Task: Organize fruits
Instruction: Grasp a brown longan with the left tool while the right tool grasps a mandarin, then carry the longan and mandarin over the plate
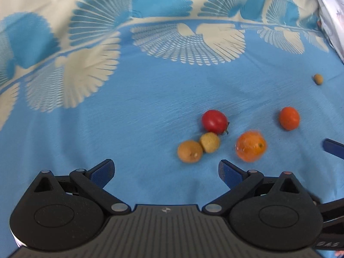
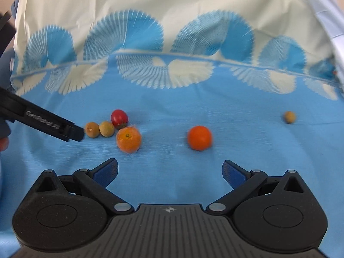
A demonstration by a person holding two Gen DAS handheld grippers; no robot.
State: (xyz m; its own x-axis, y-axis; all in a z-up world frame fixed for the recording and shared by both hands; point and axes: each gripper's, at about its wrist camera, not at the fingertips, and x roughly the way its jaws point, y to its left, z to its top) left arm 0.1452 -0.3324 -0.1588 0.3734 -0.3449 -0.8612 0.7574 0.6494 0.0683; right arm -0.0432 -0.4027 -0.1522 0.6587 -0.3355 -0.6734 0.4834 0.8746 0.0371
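Left hand-held gripper (image 1: 166, 169): jaws spread wide and empty, black linkage arms with blue ribbed pads, poised above the blue cloth (image 1: 129, 118); right hand-held gripper (image 2: 169, 169): likewise wide apart, holding nothing.

Fruits, all resting on the cloth ahead of both grippers: a red tomato (image 1: 214, 122), smooth and glossy, with a dark stem end; touching its near side, two small tan fruits (image 1: 190, 151) (image 1: 209, 142), round, matt, rough-skinned, side by side; just beside them an orange citrus (image 1: 251, 146), dimpled, with a small stem scar, its outline blurred; well apart to the right, a deeper orange-red fruit (image 1: 289, 118), smooth and round; far right, a lone small tan fruit (image 1: 318, 79).

Differences between views: the right wrist view shows the same cluster at left, tomato (image 2: 119, 117), tan pair (image 2: 92, 129) (image 2: 106, 128) and citrus (image 2: 128, 139), with the orange-red fruit (image 2: 199, 137) near centre and the lone tan fruit (image 2: 289, 117) at right; it alone shows the left hand-held gripper from outside, a black lettered finger (image 2: 71, 132) whose tip lies just beside the outer tan fruit; the left wrist view shows only a blue pad tip (image 1: 333, 148) of the right gripper at its right edge.

Surface: woven cloth, blue with cream fan-shaped motifs (image 2: 165, 73), slightly creased; whether a desk lies beneath cannot be told.
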